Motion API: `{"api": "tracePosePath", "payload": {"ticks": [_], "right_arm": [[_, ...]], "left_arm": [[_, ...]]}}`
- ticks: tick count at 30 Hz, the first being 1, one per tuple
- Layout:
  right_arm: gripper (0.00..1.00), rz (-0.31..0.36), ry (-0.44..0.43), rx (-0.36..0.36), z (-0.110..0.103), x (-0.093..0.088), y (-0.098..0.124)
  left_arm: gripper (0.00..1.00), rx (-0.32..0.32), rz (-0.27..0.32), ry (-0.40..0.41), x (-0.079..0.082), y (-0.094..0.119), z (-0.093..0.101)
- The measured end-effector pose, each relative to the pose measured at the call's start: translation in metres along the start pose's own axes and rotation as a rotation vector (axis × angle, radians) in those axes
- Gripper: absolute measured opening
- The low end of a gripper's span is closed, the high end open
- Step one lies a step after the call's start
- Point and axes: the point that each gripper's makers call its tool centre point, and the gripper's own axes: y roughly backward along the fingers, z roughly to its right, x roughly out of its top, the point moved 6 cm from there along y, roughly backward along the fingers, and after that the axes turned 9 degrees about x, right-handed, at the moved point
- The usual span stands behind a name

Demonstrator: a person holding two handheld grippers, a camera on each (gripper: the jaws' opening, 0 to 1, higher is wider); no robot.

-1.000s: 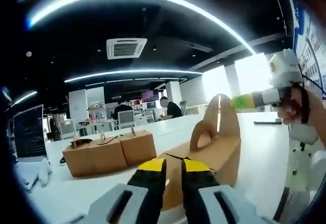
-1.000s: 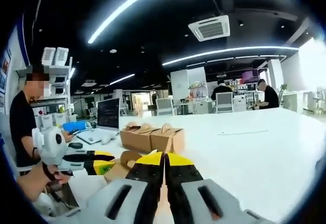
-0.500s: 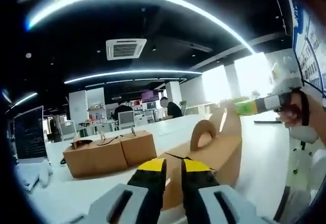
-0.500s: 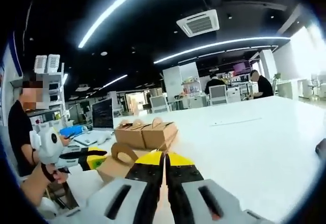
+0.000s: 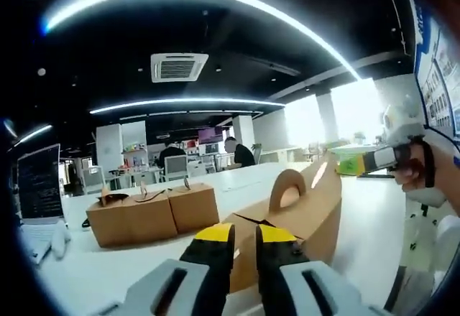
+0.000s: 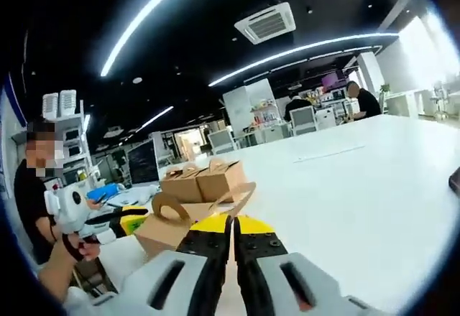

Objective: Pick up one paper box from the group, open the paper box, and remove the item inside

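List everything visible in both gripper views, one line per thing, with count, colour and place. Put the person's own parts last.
Brown cardboard paper box with arched handle: one, near on the table, between the two grippers.
Group of brown cardboard boxes: two clear, maybe more, farther back on the table.
White table: one, long, under all the boxes.
Laptop with dark screen: one, at the table's far edge.
White ceiling air vent: one, overhead.
Seated people in dark tops: two, distant background.
Standing person in black top: one, beside the table.
Left gripper: yellow and black tips, shut on the near box.
Right gripper: yellow and black tips, shut on the handle flap.
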Motion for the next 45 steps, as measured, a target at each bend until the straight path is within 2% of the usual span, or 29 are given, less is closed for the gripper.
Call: {"api": "tracePosePath", "payload": {"ticks": [5,13,24,32,35,42,45], "right_arm": [[0.04,-0.07,0.105,-0.032,0.001,-0.008,0.001],[0.04,-0.136,0.173,-0.039,-0.005,-0.017,0.001],[0.05,-0.171,0.158,-0.029,-0.003,-0.026,-0.001],[0.05,-0.223,0.142,0.0,-0.004,-0.042,-0.007],[0.05,-0.224,0.149,0.0,-0.004,-0.041,-0.006],[0.05,-0.157,0.151,-0.018,-0.002,-0.024,0.003],[0.04,-0.12,0.11,-0.018,0.0,-0.021,0.002]], "left_arm": [[0.15,-0.002,0.001,0.001,-0.001,0.005,0.005],[0.15,-0.001,-0.001,-0.009,-0.001,0.009,0.007],[0.15,-0.003,-0.002,-0.009,-0.001,0.012,0.008],[0.15,-0.003,-0.001,-0.012,-0.001,0.009,0.005],[0.15,-0.003,0.0,-0.015,-0.001,0.009,0.007],[0.15,-0.002,0.001,-0.018,0.0,0.013,0.009],[0.15,-0.002,0.002,-0.022,0.0,0.014,0.011]]}}
